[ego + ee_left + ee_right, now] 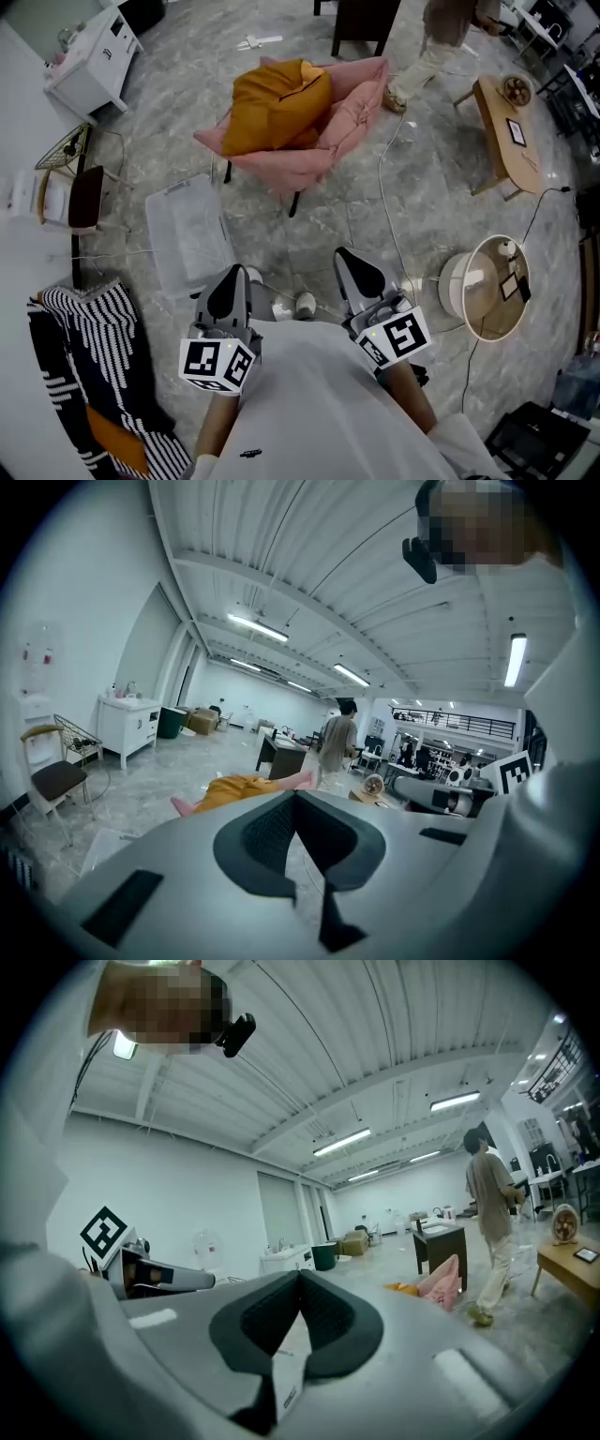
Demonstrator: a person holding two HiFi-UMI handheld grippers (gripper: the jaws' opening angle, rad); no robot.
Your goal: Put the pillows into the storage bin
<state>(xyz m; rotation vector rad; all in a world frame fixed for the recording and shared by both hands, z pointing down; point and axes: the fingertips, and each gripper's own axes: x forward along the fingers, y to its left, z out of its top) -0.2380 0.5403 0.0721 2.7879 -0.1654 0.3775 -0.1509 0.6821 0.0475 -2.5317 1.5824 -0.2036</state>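
1 orange pillow [279,105], 1 clr storage bin [183,230], 1 wht cabinet [94,61], 1 rnd table [487,302]

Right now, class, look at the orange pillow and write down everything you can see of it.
The orange pillow is mustard-coloured, of soft-looking fabric, plump and creased, with a dark line near one edge that may be a zip. It lies slumped on the pink chair, filling the seat, with the chair's pink padding rising around and behind it. Only the chair touches it. The chair stands on the grey floor, well ahead of the person.
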